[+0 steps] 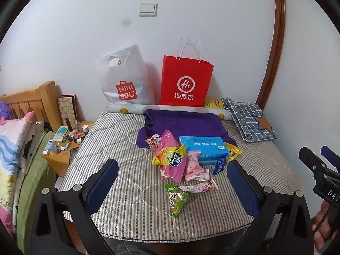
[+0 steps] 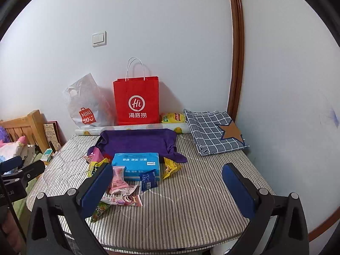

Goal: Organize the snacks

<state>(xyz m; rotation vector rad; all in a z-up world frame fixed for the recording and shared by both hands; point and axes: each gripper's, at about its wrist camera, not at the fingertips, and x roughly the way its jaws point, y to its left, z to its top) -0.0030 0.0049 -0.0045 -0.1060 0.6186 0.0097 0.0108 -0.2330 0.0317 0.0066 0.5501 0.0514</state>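
Now | snacks point(image 1: 180, 163) piled loose, bright wrappers | blue box point(image 1: 204, 148) behind

Both wrist cameras look from the near edge of the striped tabletop point(image 1: 131, 191) toward the far wall, tilted downward, each framed by its own blue fingers point(image 1: 106, 182). The left view sits further left and nearer the snack pile point(image 1: 182, 161). Both share the pile, the red paper bag point(image 2: 136, 99) and the far edge.

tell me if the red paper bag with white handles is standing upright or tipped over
Upright. The red paper bag with white handles stands on its base against the wall, its handles pointing up, beside the white plastic bag.
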